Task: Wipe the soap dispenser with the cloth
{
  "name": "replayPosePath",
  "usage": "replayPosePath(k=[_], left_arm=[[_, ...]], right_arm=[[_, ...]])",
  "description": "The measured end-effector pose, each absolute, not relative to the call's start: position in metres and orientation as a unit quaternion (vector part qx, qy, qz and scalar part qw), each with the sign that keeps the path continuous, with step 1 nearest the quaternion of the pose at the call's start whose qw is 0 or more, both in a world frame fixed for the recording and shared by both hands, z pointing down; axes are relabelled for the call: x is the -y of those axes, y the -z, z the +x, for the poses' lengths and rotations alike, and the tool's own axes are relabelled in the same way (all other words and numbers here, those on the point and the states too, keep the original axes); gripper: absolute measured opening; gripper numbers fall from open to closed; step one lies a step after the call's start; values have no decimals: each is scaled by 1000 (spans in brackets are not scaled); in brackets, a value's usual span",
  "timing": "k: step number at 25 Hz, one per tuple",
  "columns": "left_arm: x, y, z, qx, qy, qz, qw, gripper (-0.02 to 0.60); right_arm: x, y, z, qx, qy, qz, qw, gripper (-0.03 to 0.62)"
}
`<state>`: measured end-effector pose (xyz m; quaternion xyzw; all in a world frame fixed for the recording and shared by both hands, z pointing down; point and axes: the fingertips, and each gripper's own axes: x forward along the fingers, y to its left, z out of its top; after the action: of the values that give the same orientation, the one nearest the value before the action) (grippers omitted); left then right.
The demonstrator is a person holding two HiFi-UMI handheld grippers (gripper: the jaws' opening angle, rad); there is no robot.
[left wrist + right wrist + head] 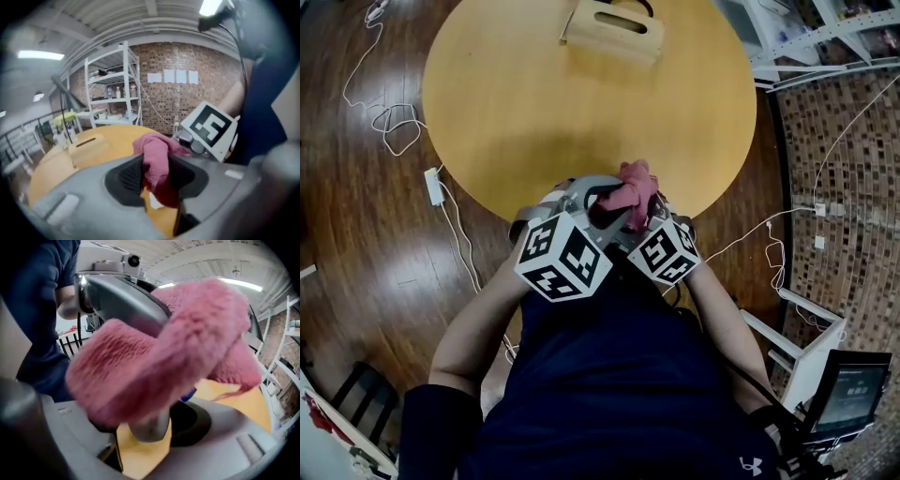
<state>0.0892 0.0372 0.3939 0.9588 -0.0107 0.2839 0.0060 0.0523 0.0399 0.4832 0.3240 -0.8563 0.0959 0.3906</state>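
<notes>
Hanging bunched over the soap dispenser [145, 430], the pink cloth [164, 357] is pinched by a fold between the closed jaws of the left gripper [157, 178]. The right gripper [154, 425] is closed part-way on a grey rounded body, judged to be the dispenser. Both are held in the air, just in front of the counter [581, 112].

A slip is judged the main risk. If the cloth is dragged hard, the smooth dispenser could be levered out of the right gripper's hold and dropped. The cloth could also be pulled from the left gripper's narrow pinch.

The dispenser sits between the right gripper's jaws, directly ahead of the left gripper's tips and largely hidden under the cloth.
</notes>
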Motion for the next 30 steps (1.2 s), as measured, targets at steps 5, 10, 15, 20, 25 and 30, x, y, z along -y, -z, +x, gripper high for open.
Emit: replayPosePath(k=[5, 10, 15, 20, 25, 30], left_arm=[[16, -438, 48, 111, -344, 930, 74, 132], [-4, -429, 63, 62, -286, 938, 188, 132], [-10, -458, 62, 75, -322, 932, 148, 133], [-10, -459, 59, 85, -314, 928, 183, 132], [-25, -460, 68, 54, -330, 926, 177, 127], [-23, -461, 83, 12, -352, 921, 165, 126]], right_arm=[[-45, -483, 52, 869, -73, 287, 398, 275], [-54, -489, 60, 860, -34, 261, 436, 387], [-60, -474, 101, 781, -316, 467, 269, 393], [-61, -472, 81, 746, -365, 499, 249, 387], [-54, -478, 86, 749, -339, 491, 288, 402], [-53, -481, 87, 774, -293, 451, 334, 399]])
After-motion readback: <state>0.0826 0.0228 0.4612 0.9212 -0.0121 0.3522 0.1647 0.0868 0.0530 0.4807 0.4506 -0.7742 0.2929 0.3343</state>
